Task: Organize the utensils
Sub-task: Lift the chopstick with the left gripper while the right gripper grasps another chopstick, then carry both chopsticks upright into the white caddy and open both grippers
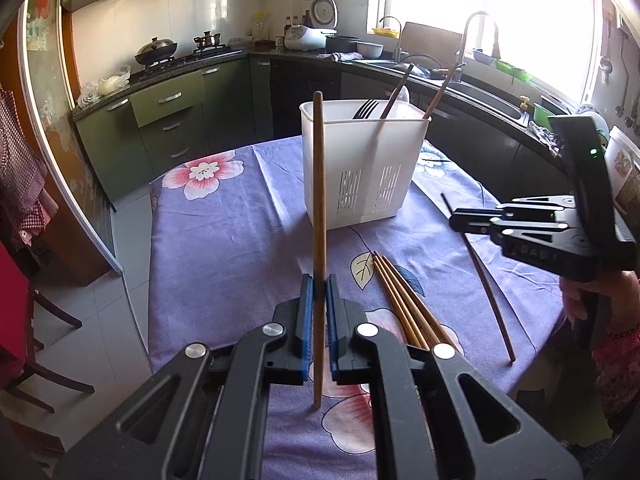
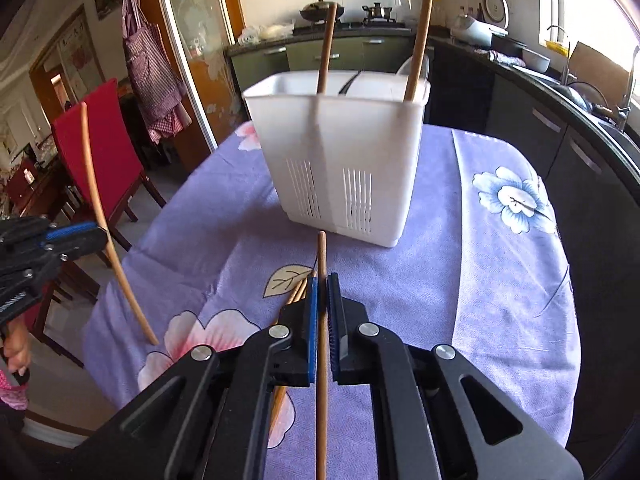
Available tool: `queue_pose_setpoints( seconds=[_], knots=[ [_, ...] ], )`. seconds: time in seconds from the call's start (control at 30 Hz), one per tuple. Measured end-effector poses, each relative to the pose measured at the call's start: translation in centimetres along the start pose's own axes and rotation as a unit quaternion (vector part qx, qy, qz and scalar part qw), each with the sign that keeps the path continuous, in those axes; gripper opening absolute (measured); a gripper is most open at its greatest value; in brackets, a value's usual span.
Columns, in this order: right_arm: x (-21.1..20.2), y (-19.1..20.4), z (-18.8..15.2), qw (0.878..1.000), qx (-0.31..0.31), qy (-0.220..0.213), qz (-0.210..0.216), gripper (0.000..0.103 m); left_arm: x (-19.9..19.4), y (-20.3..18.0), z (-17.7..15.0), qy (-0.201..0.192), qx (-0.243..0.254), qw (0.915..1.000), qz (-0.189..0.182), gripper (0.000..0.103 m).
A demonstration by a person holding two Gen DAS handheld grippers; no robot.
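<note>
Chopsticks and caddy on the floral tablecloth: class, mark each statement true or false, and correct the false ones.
1. Each gripper's jaws clamp one chopstick. True: left gripper and right gripper each hold one.
2. The white caddy is empty. False: it holds chopsticks and a fork.
3. Loose chopsticks lie on the tablecloth. True.
4. The caddy lies on its side. False: it stands upright.

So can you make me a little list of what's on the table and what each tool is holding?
left tool: shut on one wooden chopstick
right tool: shut on another chopstick
white holder: upright on the table, two chopsticks and a fork inside
loose chopsticks: lying on the purple flowered tablecloth
</note>
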State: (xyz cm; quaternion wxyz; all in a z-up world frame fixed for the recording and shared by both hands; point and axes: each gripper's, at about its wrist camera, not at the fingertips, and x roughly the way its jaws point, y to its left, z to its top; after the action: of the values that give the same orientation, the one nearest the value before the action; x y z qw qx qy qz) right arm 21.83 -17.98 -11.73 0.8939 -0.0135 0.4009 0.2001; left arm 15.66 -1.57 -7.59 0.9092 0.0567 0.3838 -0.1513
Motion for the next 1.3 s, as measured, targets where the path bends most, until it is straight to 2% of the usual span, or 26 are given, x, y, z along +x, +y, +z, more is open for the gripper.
queue_pose_setpoints(
  seconds=[0.2,0.33,0.67,1.0,1.13,1.3],
  knots=[
    [-5.6,0.1,-0.3,0.998,0.007,-0.062,0.006,0.006,-0.5,0.0,0.1,0.0,-0.003,1.0,-0.003,0.007],
    [-8.3,-0.4,-0.6,0.996,0.011,-0.085,0.01,0.006,-1.1,-0.1,0.5,-0.008,-0.003,1.0,0.0,0.007],
    [-11.1,-0.5,0.5,0.992,0.014,-0.126,0.014,0.006,-2.6,-0.9,2.5,-0.022,0.003,0.9997,-0.011,0.007],
    [-15.1,0.5,6.6,0.981,-0.012,-0.194,0.017,0.006,-3.6,-1.8,6.9,-0.042,0.009,0.9987,-0.028,0.007],
    [-16.6,0.8,9.5,0.976,-0.022,-0.216,0.014,0.006,-4.5,-2.4,9.4,-0.061,0.02,0.9974,-0.033,0.006],
    [-17.8,0.6,13.1,0.97,-0.023,-0.24,0.01,0.006,-6.2,-3.0,13.1,-0.106,0.031,0.9935,-0.029,0.007]
  ],
)
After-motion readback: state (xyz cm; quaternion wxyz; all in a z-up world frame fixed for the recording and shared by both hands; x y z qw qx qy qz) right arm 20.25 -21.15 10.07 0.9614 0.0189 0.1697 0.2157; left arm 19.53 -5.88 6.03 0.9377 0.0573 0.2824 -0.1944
